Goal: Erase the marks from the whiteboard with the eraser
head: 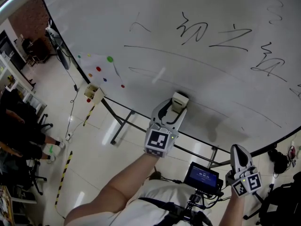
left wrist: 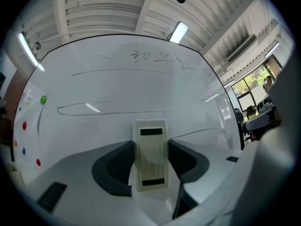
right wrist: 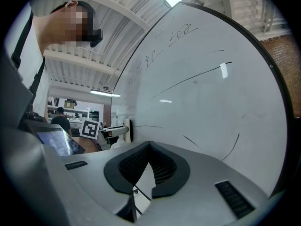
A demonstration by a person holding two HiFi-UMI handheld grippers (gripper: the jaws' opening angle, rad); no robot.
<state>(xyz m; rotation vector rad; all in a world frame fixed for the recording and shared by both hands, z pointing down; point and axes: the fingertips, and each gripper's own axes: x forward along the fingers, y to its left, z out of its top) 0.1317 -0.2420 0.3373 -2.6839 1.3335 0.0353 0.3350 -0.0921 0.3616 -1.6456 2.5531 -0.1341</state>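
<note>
The whiteboard fills the head view and carries black scribbles and long curved lines. My left gripper is shut on a cream eraser, which is held up against the board's lower part. In the left gripper view the eraser sits upright between both dark pads, in front of a long drawn line on the whiteboard. My right gripper hangs low at the right, below the board's edge, shut with nothing in it. Its tips meet beside the whiteboard.
Coloured magnets dot the board's left end, with a small box at its corner. The board's black stand legs reach onto the tiled floor. A small monitor sits near my body. Seated people are at the far left.
</note>
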